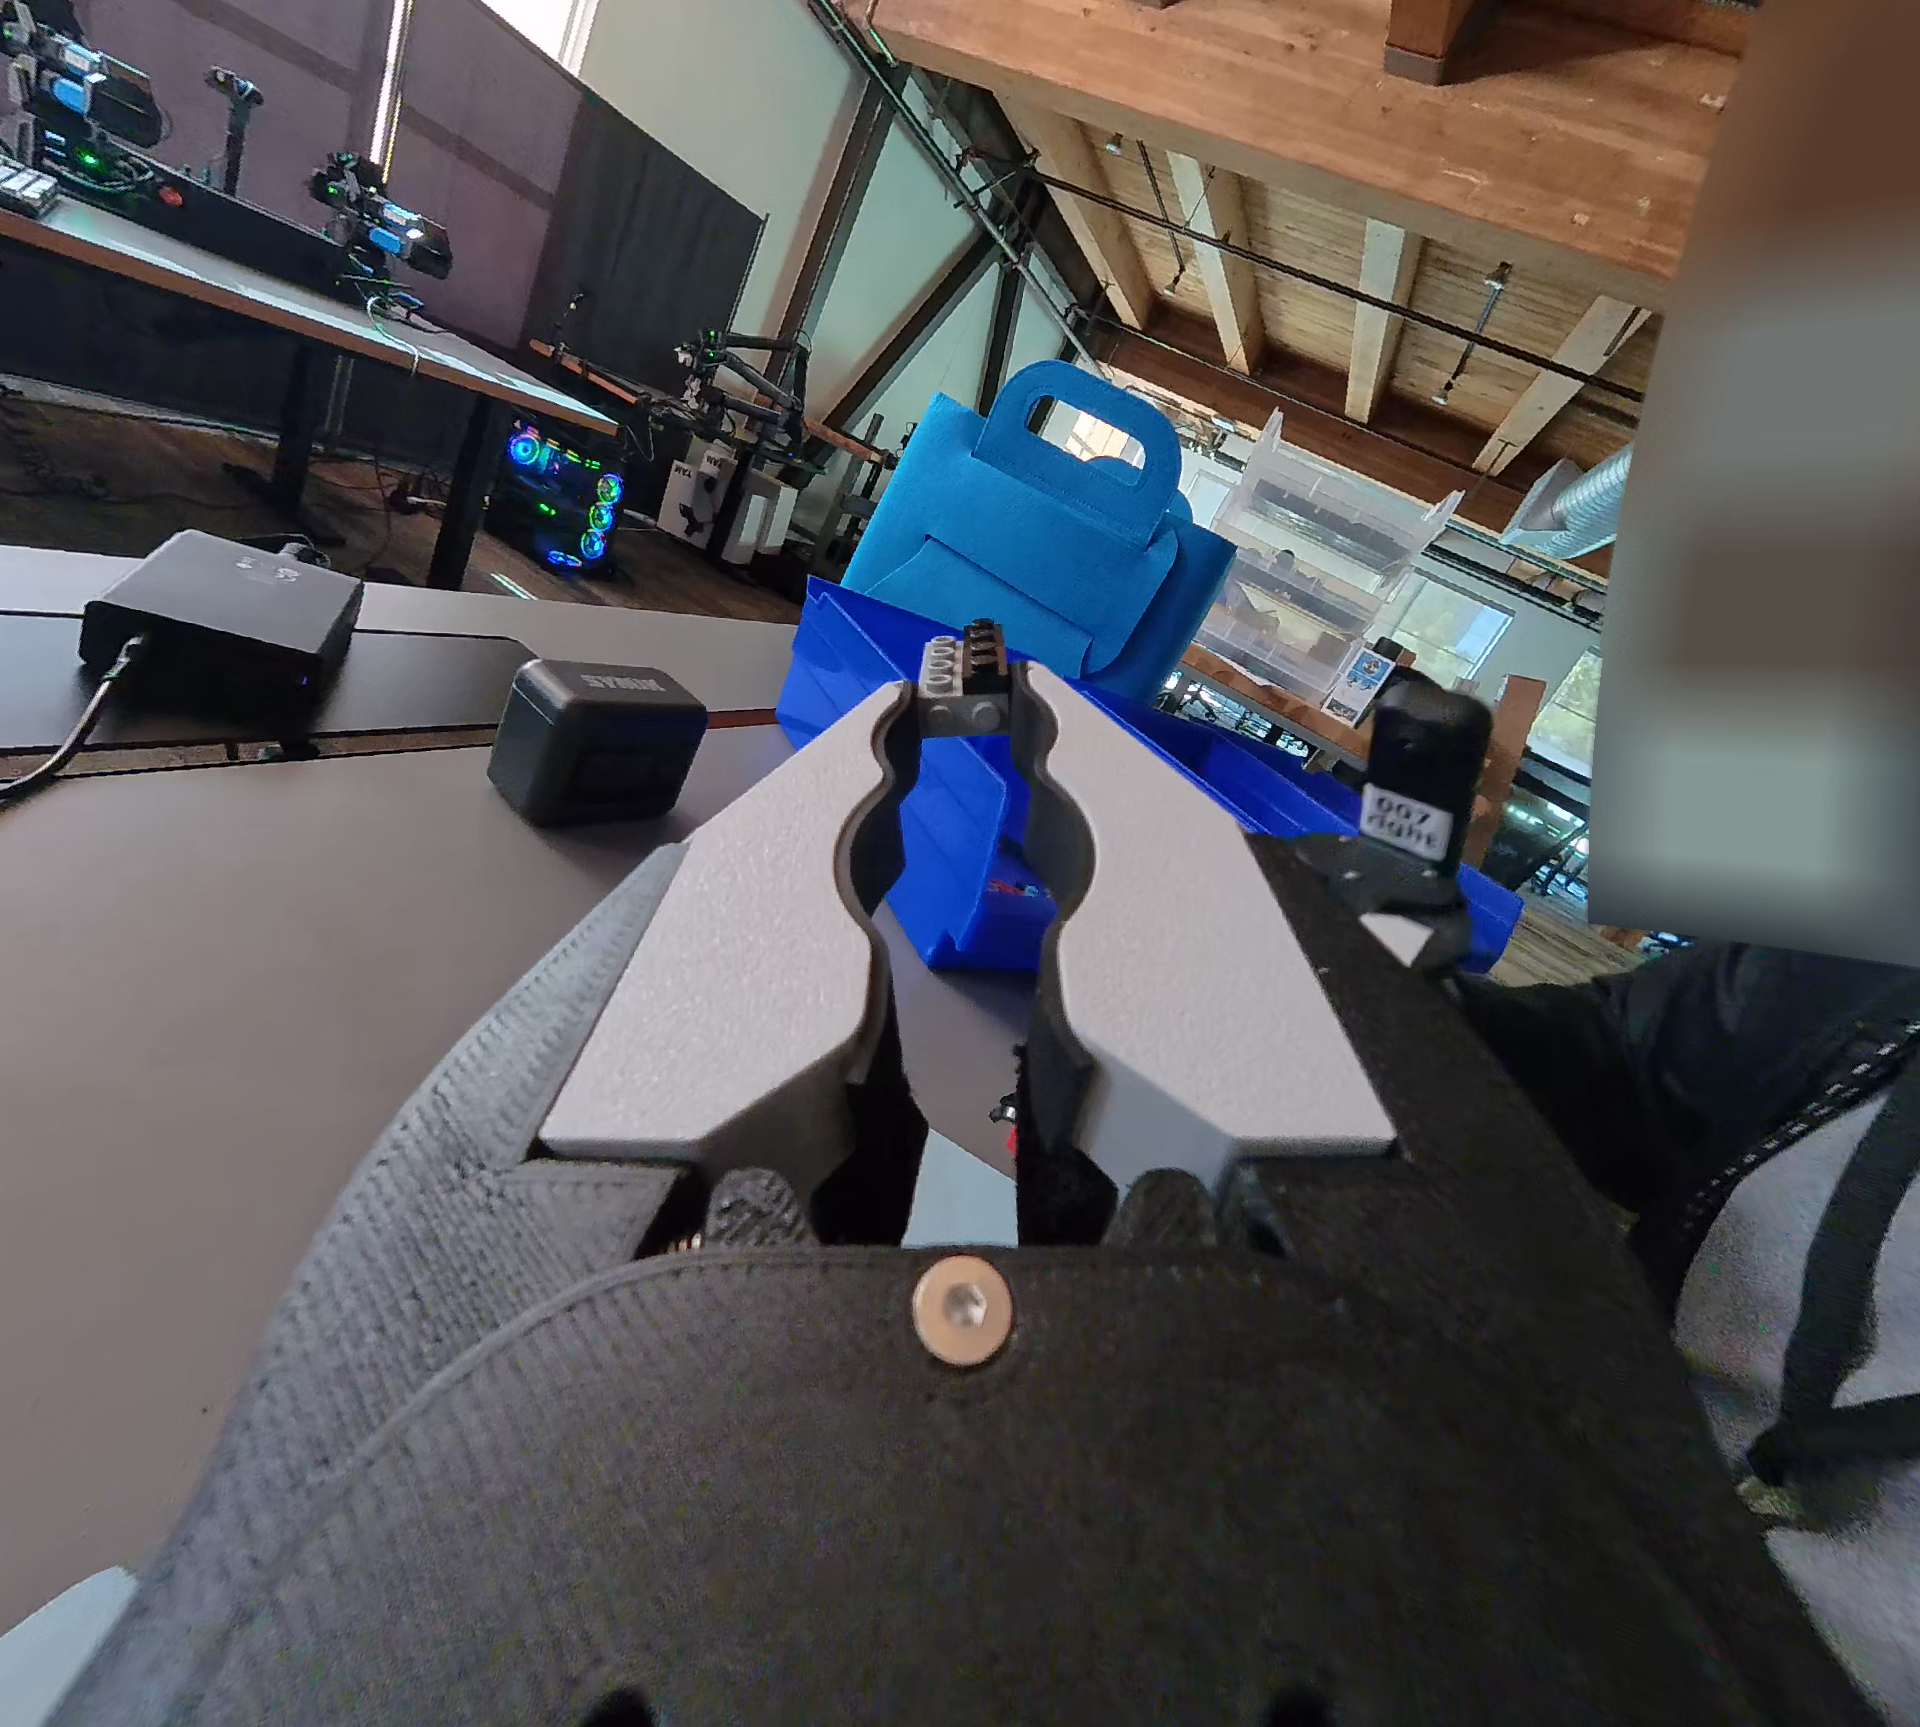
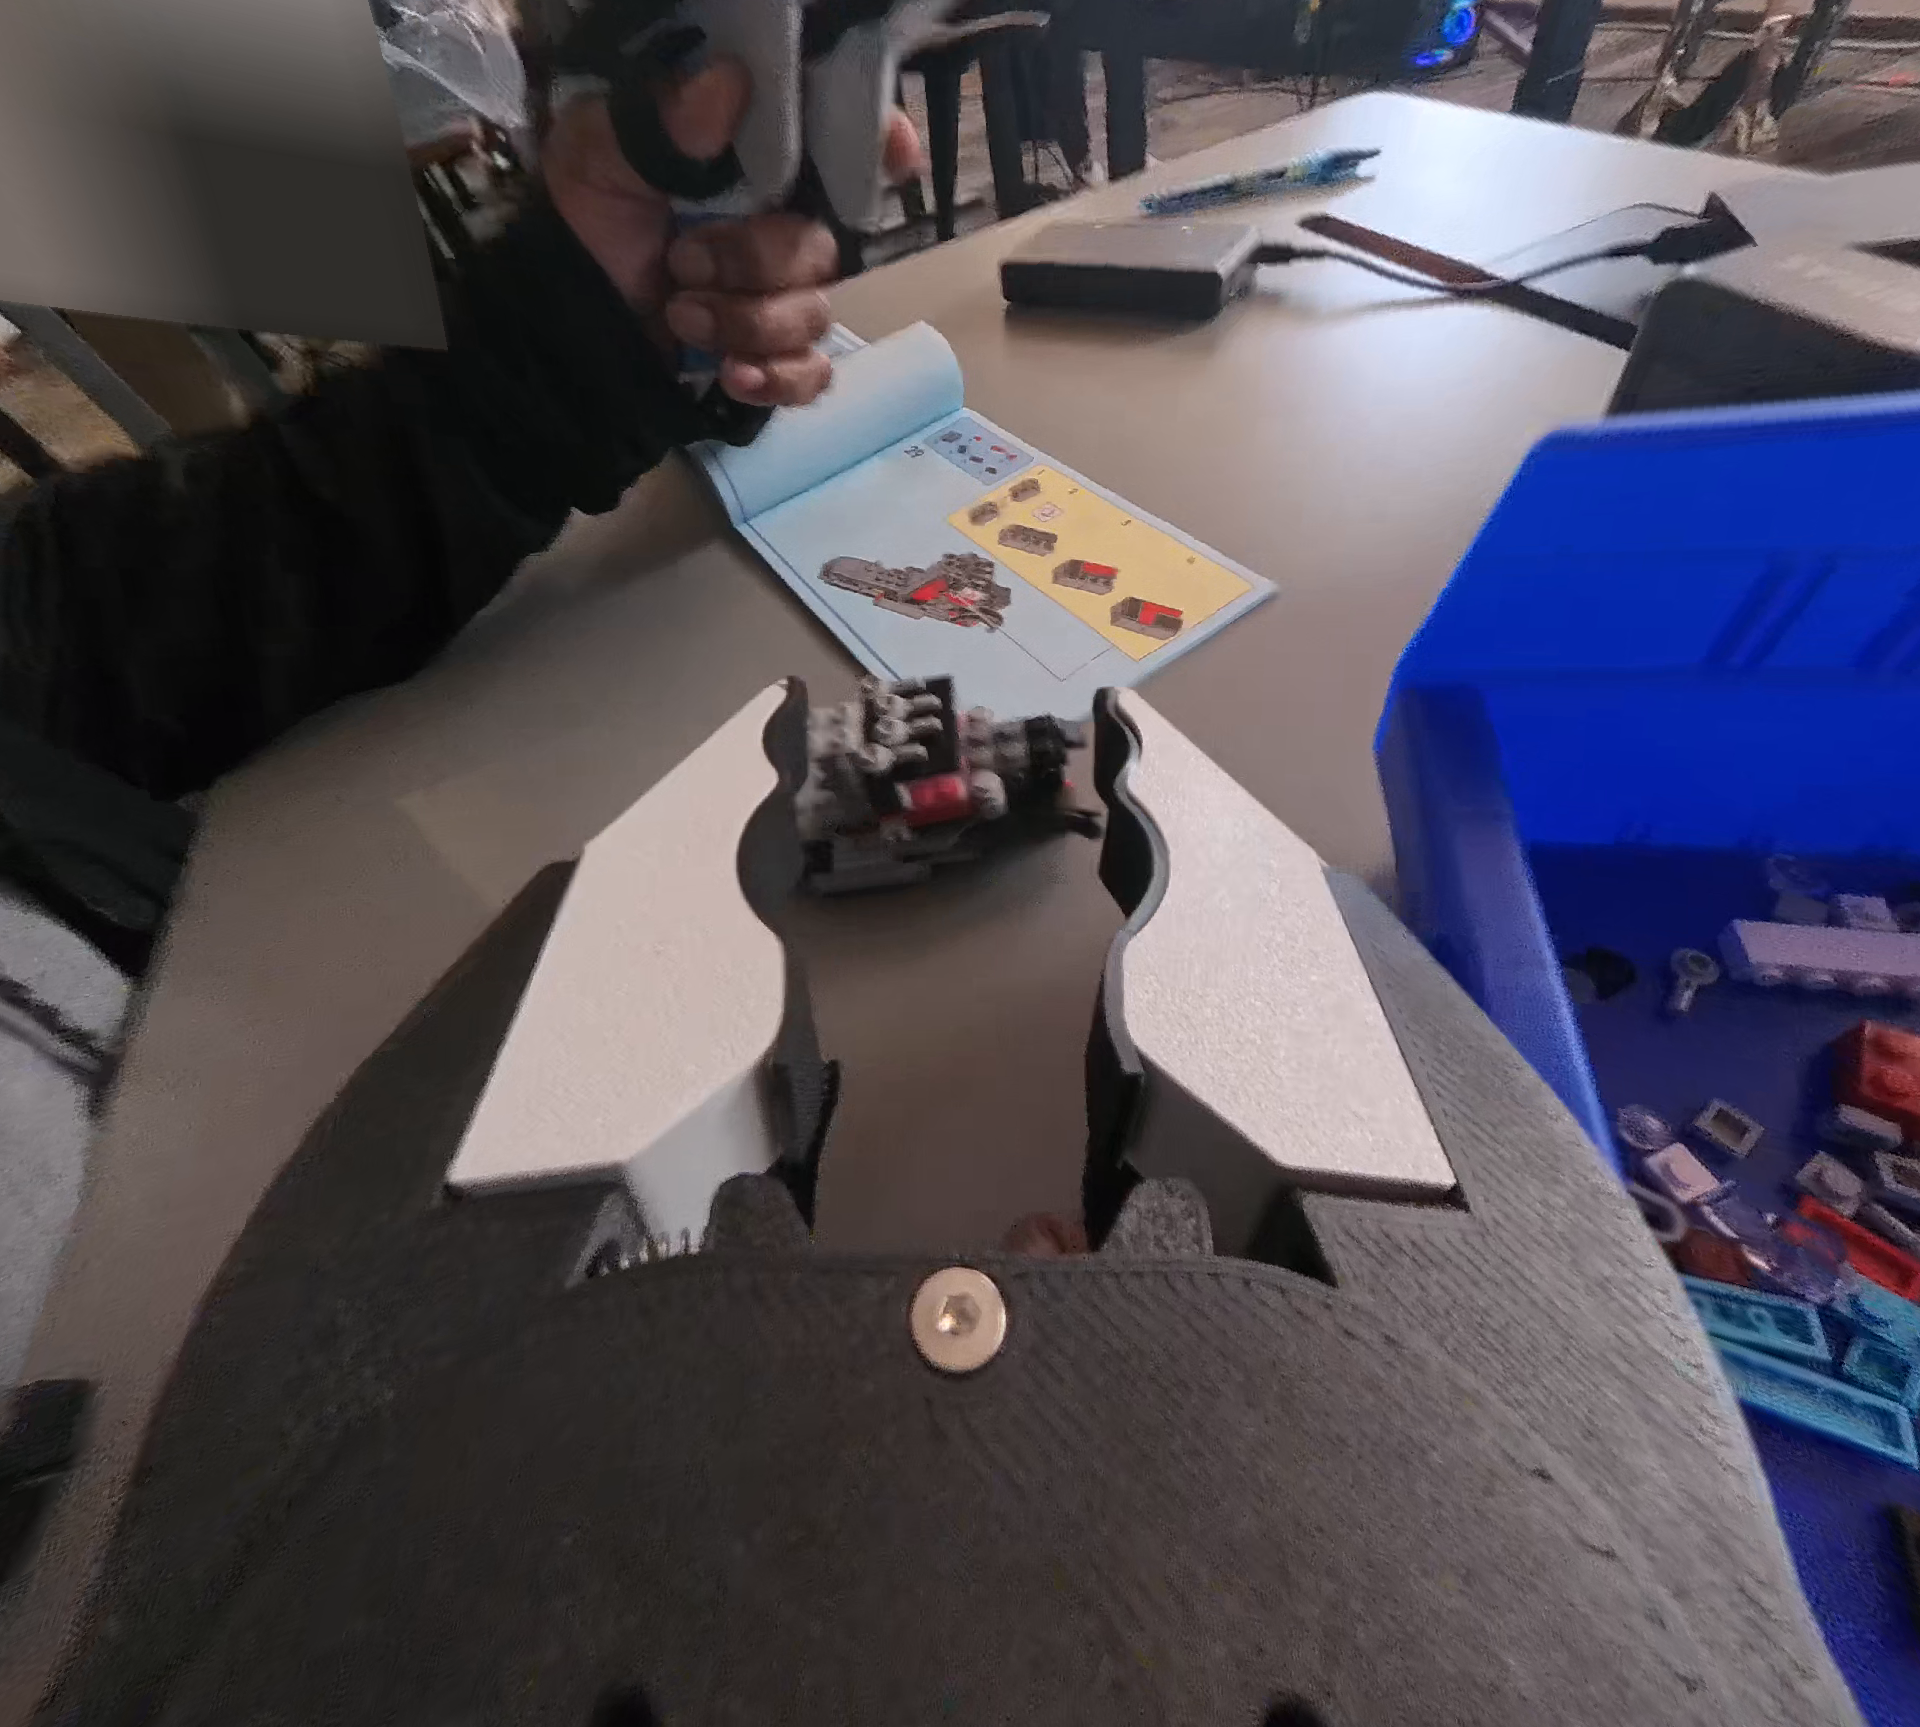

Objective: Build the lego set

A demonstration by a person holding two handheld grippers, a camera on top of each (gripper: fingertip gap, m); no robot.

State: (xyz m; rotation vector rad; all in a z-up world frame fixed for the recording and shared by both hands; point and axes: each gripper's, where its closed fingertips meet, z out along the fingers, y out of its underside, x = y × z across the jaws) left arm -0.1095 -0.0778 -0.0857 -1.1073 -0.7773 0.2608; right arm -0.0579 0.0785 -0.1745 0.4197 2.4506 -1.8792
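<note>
Grey tabletop in a workshop with wooden ceiling beams is where we are working, and we go from near to far.

Nearest in the right wrist view, our right gripper hangs low over the table with its jaws spread wide and nothing gripped. Between its fingertips, resting on the table, sits the partly built lego model, a grey, black and red cluster. It looks to lie within the open jaws, though we cannot tell if either finger touches it.

Just beyond the model lies the open instruction booklet. To the right stands a blue parts bin with loose grey, red and light blue bricks inside.

Further back and raised above the table, a hand grips the left gripper's handle.

In the left wrist view, our left gripper is closed narrow on a small grey and black brick assembly, pinched at the very tips and tilted up toward the room. Behind it is the bin, then a blue felt bag.

To do this step well, we judge we should close the right jaws squarely on the model's firm lower body to steady it, then bring the small assembly down level, studs aligned, and press straight. The tip-only pinch could let the piece twist.
</note>
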